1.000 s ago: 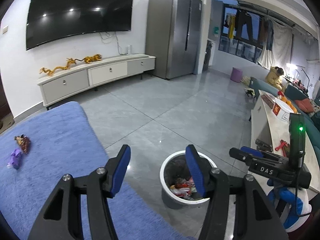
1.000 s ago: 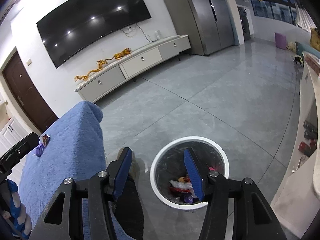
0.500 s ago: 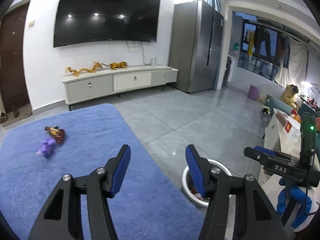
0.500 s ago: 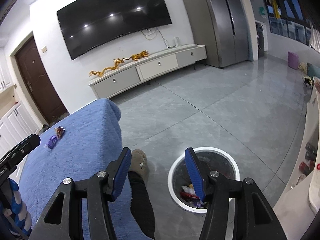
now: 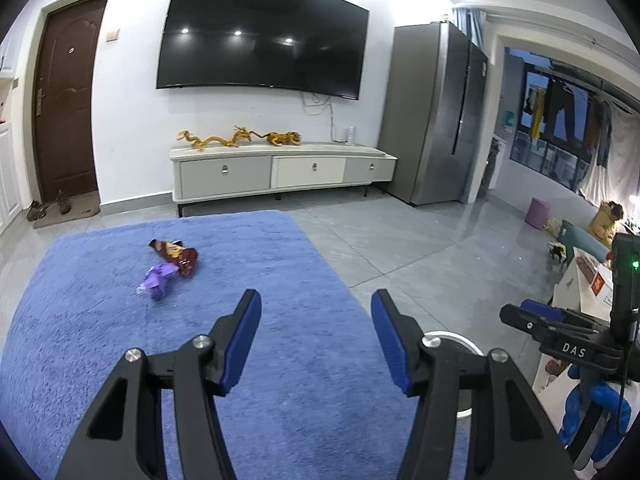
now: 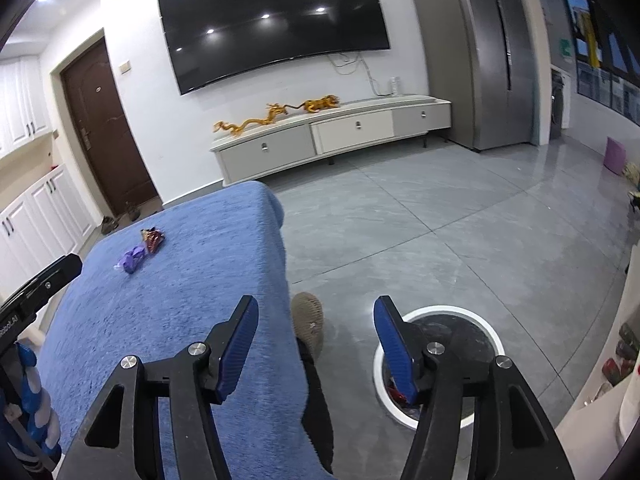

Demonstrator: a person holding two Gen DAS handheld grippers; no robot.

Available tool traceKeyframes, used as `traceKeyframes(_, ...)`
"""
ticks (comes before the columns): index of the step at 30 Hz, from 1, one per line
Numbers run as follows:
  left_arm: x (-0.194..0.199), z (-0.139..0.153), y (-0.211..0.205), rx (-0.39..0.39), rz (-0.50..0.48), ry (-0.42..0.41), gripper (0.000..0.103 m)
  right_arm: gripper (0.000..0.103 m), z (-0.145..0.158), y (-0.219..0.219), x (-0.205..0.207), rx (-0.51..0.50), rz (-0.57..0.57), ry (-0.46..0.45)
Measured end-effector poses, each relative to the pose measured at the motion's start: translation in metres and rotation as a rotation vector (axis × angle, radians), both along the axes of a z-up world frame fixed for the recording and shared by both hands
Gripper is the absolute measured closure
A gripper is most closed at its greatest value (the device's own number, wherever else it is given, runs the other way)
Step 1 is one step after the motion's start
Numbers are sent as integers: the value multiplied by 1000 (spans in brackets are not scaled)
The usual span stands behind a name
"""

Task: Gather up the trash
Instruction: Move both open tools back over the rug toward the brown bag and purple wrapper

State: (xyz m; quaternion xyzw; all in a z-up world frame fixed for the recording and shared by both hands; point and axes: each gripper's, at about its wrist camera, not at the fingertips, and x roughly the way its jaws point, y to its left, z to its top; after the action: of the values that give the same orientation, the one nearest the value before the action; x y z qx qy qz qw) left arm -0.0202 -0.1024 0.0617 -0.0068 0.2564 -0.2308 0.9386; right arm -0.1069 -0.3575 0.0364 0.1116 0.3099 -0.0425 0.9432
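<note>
A purple wrapper and a dark red snack wrapper lie side by side on the blue cloth-covered table. They also show in the right wrist view as the purple wrapper and the red wrapper. My left gripper is open and empty above the cloth, well short of the wrappers. My right gripper is open and empty over the table's right edge. The white trash bin stands on the floor to the right, with trash inside; its rim peeks out in the left wrist view.
A person's shoe is on the floor between table and bin. A TV cabinet stands against the far wall, a fridge to its right. A white counter with bottles lies right of the bin.
Both grippers have swung left and up, away from the bin toward the blue table. The wrappers have come nearer the middle of the views. Both grippers stayed open.
</note>
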Motion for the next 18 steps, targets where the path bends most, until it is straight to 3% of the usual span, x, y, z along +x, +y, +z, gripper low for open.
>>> traceKeyframes(18, 39, -34, 40, 12, 73, 87, 47, 44, -17, 50, 52, -5, 114, 64)
